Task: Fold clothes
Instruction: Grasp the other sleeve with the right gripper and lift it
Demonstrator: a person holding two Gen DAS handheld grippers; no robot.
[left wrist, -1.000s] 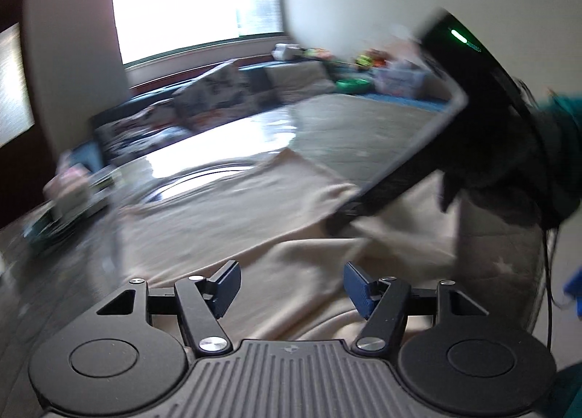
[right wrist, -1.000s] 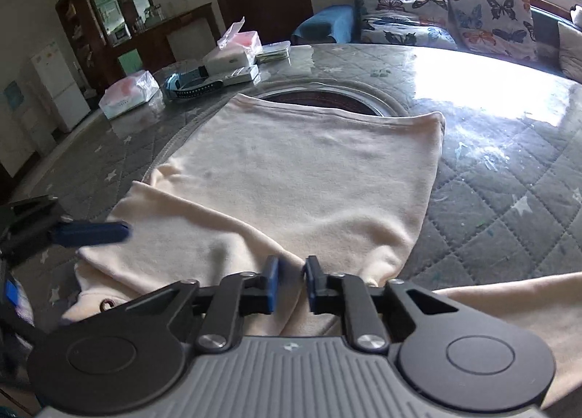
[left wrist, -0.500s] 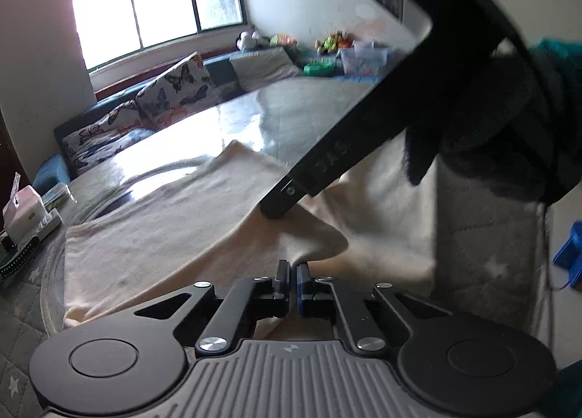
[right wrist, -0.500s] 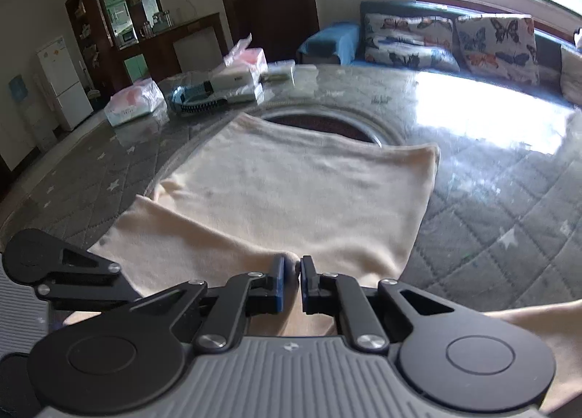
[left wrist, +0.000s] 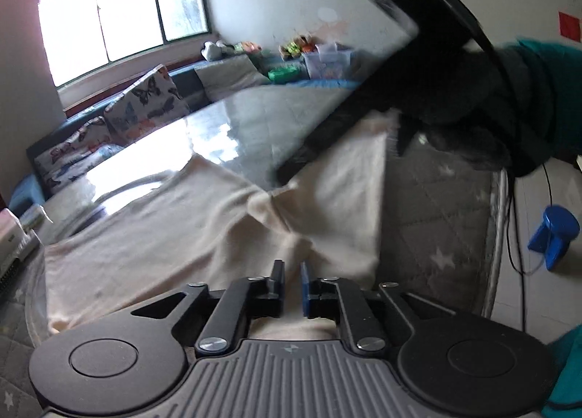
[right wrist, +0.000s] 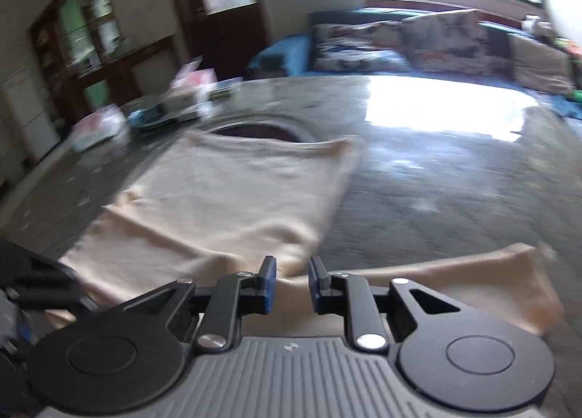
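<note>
A cream garment (left wrist: 163, 236) lies spread on the round table (left wrist: 436, 207), with one fold bunched into a ridge in the middle. My left gripper (left wrist: 291, 272) hovers low over its near edge. Its jaws are opening, a narrow gap between the pads, and cloth shows in the gap with no pad pressing on it. In the right wrist view the garment (right wrist: 225, 192) reaches to the table's centre ring and a sleeve (right wrist: 491, 279) trails right. My right gripper (right wrist: 293, 272) is opening too, cloth beneath the gap. One of its black fingers (left wrist: 327, 134) slants across the left wrist view.
Boxes and tissue packs (right wrist: 189, 90) sit at the table's far left. A sofa with butterfly cushions (right wrist: 400, 43) runs behind under the window. The table's rim (left wrist: 498, 236) drops to the floor on the right, where a blue object (left wrist: 553, 232) stands. A gloved hand (left wrist: 473, 90) holds the right gripper.
The left jaws went from wide apart to shut, then parted slightly. The right jaws, shut on a fold before, have parted, and the right gripper has swung to the right with a blurred view.
</note>
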